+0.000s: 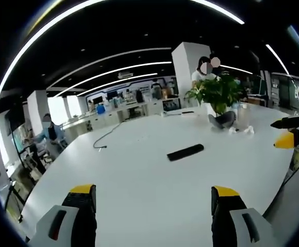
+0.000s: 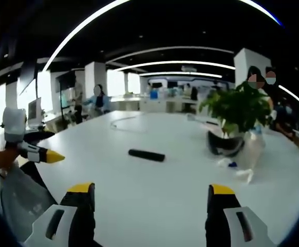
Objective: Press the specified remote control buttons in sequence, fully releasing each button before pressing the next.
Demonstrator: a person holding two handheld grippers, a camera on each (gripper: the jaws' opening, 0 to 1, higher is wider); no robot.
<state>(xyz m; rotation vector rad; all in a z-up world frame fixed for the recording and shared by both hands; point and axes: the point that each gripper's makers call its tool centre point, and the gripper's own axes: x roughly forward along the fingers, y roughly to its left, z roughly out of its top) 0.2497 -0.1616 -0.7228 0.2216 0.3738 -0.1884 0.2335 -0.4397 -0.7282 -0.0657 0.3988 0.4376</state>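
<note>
Your left gripper (image 1: 153, 198) and right gripper (image 2: 152, 195) both hover over the white table (image 1: 139, 170), jaws spread wide, gripping nothing. The black remote control (image 1: 185, 152) lies at one o'clock ahead, the potted plant (image 2: 238, 110) beyond it.

On the surface (image 1: 139, 170) I count one black remote (image 1: 185, 152), one potted plant (image 1: 219, 92), one dark bowl-like thing (image 2: 224, 145) beside it, and one loose cable (image 1: 106, 137).
</note>
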